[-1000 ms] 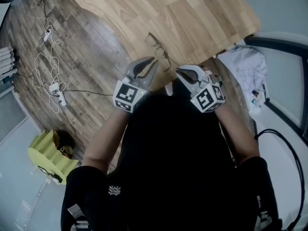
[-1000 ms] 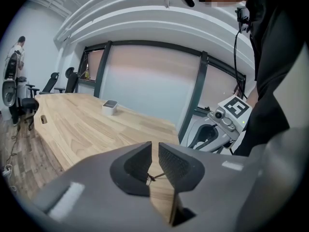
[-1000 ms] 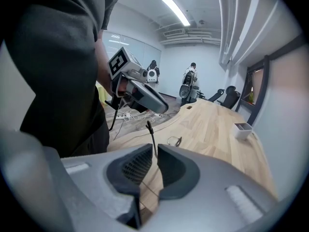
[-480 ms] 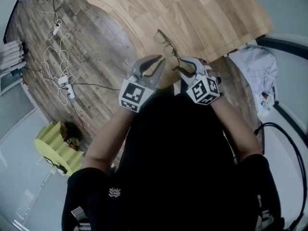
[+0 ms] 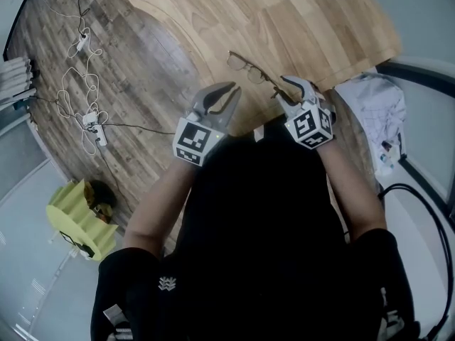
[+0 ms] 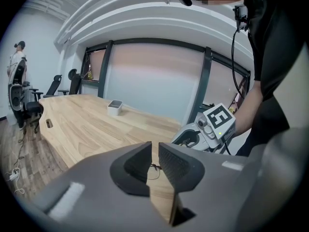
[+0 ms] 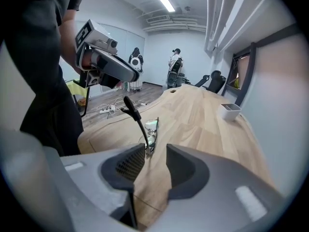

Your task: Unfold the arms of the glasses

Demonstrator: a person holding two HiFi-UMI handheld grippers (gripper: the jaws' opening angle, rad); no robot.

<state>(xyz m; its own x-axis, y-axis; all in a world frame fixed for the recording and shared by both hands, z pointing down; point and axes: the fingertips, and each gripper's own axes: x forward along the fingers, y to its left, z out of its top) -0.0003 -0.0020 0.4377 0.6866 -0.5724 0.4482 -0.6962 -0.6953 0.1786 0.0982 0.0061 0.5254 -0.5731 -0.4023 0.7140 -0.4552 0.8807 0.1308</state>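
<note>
Thin-rimmed glasses (image 5: 245, 69) lie on the wooden table (image 5: 313, 20) near its curved front edge. In the right gripper view their lenses (image 7: 151, 129) sit just ahead of the jaws, and one dark-tipped arm (image 7: 131, 111) sticks up from the hinge. My right gripper (image 5: 281, 87) (image 7: 155, 151) is open. Its jaws have just been opening, and the hinge end lies at the tips without being pinched. My left gripper (image 5: 229, 89) (image 6: 155, 146) hovers just left of the glasses with only a narrow empty slit between its pads. The glasses (image 6: 153, 170) show through that slit.
A small white container (image 6: 115, 107) stands far back on the table. Cables and power strips (image 5: 85, 119) trail over the wood floor at the left, near a yellow-green stool (image 5: 75, 226). A white cloth (image 5: 370, 105) lies off the table's right corner.
My right gripper has moved forward and down to the glasses' near end, and its jaws now stand wider. The left gripper has stayed about where it was.
</note>
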